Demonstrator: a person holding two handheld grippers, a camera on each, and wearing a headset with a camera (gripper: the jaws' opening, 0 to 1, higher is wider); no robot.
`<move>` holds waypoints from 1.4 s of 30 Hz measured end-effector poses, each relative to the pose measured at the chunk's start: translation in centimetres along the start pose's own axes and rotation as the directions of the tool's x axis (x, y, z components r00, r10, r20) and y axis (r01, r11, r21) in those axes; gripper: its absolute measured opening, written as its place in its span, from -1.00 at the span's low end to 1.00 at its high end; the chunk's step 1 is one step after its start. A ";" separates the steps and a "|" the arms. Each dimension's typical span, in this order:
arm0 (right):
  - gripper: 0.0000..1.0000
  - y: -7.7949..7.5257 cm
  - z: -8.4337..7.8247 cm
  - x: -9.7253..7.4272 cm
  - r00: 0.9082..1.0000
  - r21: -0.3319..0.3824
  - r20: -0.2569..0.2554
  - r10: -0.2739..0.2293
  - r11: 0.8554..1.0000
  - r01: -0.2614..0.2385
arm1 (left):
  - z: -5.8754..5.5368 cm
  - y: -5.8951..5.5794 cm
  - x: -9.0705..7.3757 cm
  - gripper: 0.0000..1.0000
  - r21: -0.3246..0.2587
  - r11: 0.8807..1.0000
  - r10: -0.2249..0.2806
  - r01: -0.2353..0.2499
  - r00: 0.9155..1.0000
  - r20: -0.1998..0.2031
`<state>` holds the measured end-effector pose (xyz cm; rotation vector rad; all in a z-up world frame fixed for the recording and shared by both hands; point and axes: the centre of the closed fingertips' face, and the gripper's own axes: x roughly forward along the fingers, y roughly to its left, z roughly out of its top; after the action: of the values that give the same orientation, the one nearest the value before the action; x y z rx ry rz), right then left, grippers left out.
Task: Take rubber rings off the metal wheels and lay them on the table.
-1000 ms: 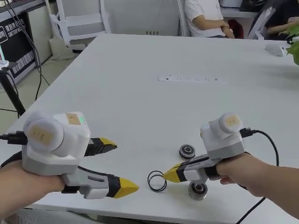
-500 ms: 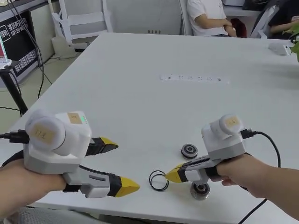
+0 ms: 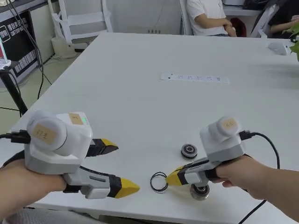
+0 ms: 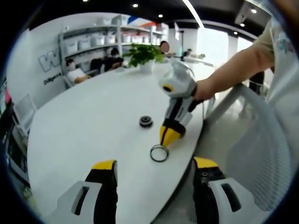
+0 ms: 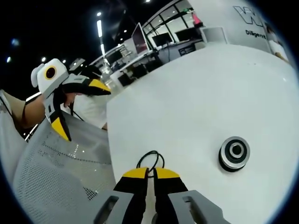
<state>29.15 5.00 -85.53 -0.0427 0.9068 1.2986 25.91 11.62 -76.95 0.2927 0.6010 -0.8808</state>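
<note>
Right gripper (image 3: 172, 178), in the head view, has its jaws pressed together, with the yellow tips at the right edge of a loose rubber ring (image 3: 152, 183). The ring lies flat on the tabletop (image 3: 140, 93), close to its near edge. Under that gripper's body sits the near wheel (image 3: 201, 191), partly hidden and seemingly bare, while the far wheel (image 3: 188, 150) wears a black ring. The left gripper (image 3: 122, 167) hangs at the near left with its jaws spread wide, holding nothing, well apart from the ring. In the left gripper view, the spread jaws frame the rubber ring (image 4: 152, 154), and very little tabletop lies between it and the edge. In the right gripper view, the closed tips cover the ring's near arc; whether any rubber is caught between them cannot be told. The far wheel (image 5: 234, 153) stands to the right, clear of the tips. The likeliest trouble is the ring: if it is pinched or clings to the tips, drawing the gripper back toward the person could drag it over the near edge to the floor. The near wheel is a second risk, since the gripper's body could nudge it so that it rolls off the same edge. The far wheel may also skate away when its ring is pried, unless the left gripper pins it.
</note>
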 end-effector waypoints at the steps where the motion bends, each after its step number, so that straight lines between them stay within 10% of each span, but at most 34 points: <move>1: -0.95 0.0 -0.1 0.0 1.000 -0.004 -0.003 -0.001 1.000 0.001 | 0.0 0.0 0.0 0.31 0.001 1.000 0.000 0.000 1.000 0.000; 16: -0.78 -0.4 0.0 -0.6 1.000 -0.017 0.001 -0.020 1.000 0.020 | 0.1 0.4 0.2 0.31 0.003 1.000 -0.005 0.005 1.000 -0.007; 42: -0.62 -2.4 3.9 -6.7 0.974 0.019 0.210 -0.080 0.997 0.077 | 2.8 1.7 2.1 0.29 0.010 1.000 -0.015 0.015 1.000 0.014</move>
<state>33.33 0.79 -80.02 0.0660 0.7236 1.1997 29.30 9.99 -76.00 0.2909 0.5864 -0.8997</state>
